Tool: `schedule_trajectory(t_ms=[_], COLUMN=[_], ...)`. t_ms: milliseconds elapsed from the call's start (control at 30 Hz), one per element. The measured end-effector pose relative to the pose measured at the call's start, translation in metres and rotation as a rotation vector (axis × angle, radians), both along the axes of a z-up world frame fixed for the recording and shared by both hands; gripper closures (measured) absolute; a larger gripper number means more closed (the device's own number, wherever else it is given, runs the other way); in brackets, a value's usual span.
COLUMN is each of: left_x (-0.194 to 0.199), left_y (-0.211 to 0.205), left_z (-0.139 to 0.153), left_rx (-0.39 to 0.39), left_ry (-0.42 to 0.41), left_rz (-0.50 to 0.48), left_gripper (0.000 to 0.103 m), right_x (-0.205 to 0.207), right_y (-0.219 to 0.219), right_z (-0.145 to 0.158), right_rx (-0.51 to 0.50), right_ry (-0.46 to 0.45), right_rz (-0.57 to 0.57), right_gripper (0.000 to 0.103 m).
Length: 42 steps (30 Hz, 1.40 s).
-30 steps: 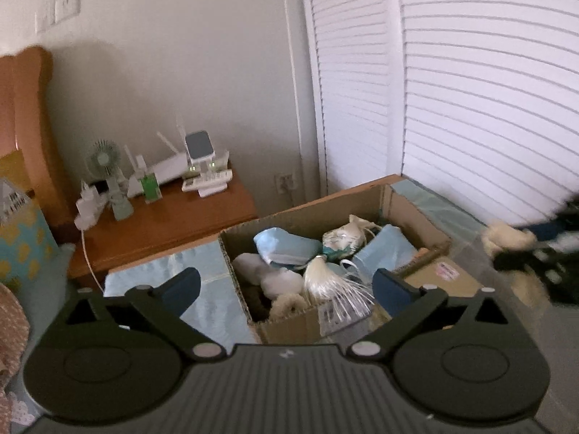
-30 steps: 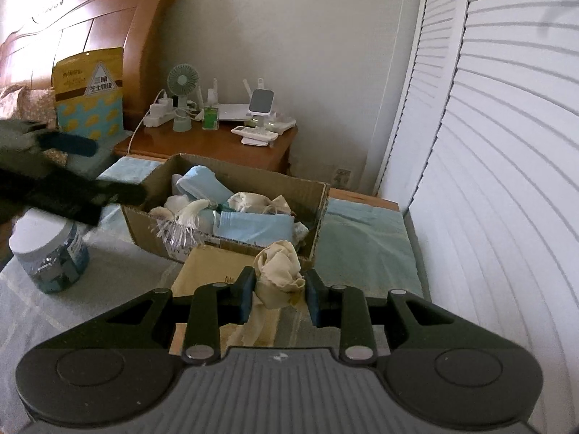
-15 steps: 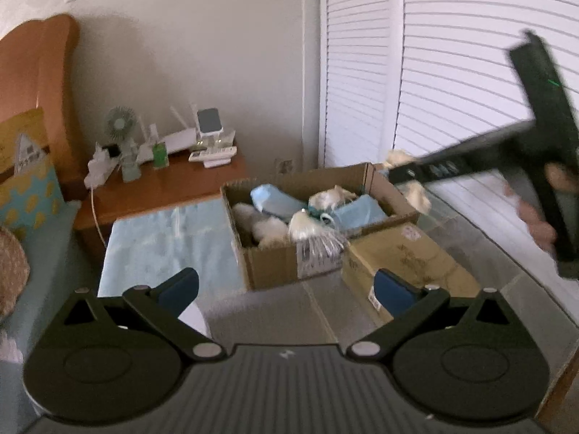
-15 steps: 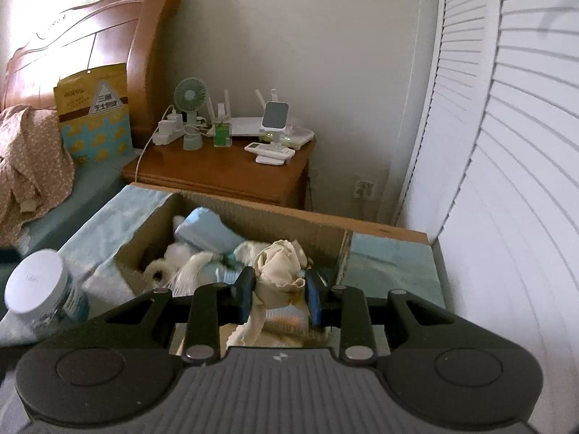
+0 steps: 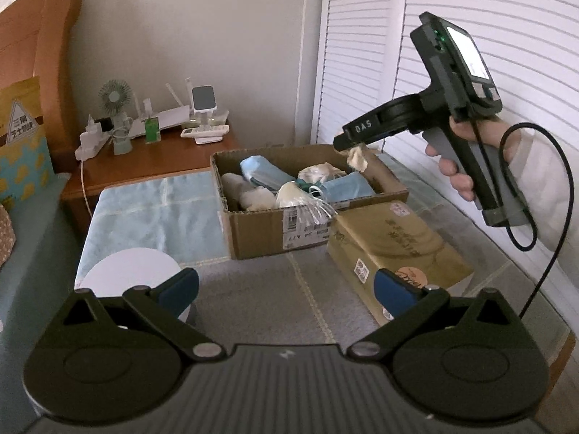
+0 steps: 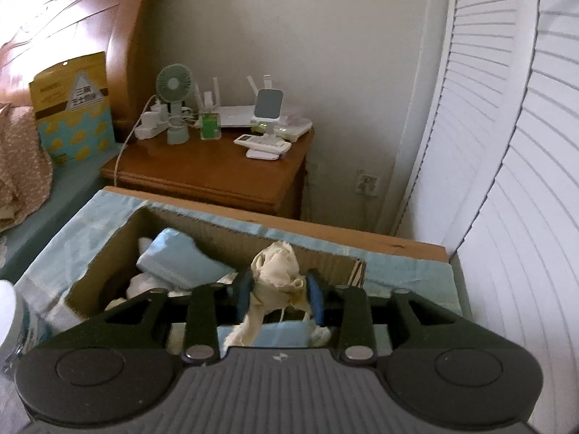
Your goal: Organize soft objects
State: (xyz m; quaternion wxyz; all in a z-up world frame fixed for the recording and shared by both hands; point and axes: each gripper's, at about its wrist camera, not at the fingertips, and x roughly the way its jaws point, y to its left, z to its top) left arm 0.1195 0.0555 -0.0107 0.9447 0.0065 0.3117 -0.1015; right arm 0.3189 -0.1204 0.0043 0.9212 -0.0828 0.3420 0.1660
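Note:
My right gripper is shut on a crumpled cream cloth and holds it above the far right part of the open cardboard box. In the left wrist view the right gripper hangs over the box with the cream cloth dangling from it. The box holds light blue pieces, white fluffy pieces and cream bundles. My left gripper is open and empty, low over the grey cloth in front of the box.
A tan tissue pack lies right of the box. A white-lidded jar stands at the left, near my left finger. A wooden nightstand with a fan and gadgets stands behind. White shutter doors close off the right.
My right gripper has carried the cream cloth forward and up, from in front of the box to above it. My left gripper has drawn back from the box.

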Motion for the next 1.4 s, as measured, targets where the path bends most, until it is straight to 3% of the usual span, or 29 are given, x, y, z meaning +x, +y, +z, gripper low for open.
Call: schedule_trajectory(t_ms=[33,100,133,300,533,667,933,1400], left_x=[0.000,0.001,0.000,-0.001,-0.005,-0.007,-0.001,-0.002], left_y=[0.000,0.001,0.001,0.001,0.002,0.000,-0.005,-0.010], left_z=[0.000,0.000,0.001,0.004,0.010,0.020,0.041,0.053], left_rx=[-0.004,-0.008,-0.008,-0.008,-0.053,-0.038,-0.008,-0.005], left_ry=[0.000,-0.001,-0.001,-0.014,0.007,-0.007,0.034,0.074], left_rz=[0.002,0.001,0.000,0.005,0.010,0.044,0.126,0.162], left_gripper=[0.001,0.001,0.001,0.001,0.001,0.001,0.001,0.001], right_x=[0.002,0.000,-0.003,-0.021,-0.071,-0.108,-0.172,-0.190], right_y=[0.000,-0.002,-0.003,-0.006,-0.015,-0.018,-0.021,-0.025], right_z=[-0.001,0.000,0.002,0.012,0.027,0.029,0.036,0.051], right_rx=[0.001,0.003,0.008,-0.004,-0.026,-0.089,-0.054,-0.007], right_ry=[0.003,-0.010,-0.023,-0.042,-0.019,0.020,0.063,0.053], right_rz=[0.000,-0.007,-0.005,-0.021,-0.079,-0.161,-0.241,-0.278], right_gripper=[0.034,0.013,0.008,0.001,0.000,0.000,0.000,0.000])
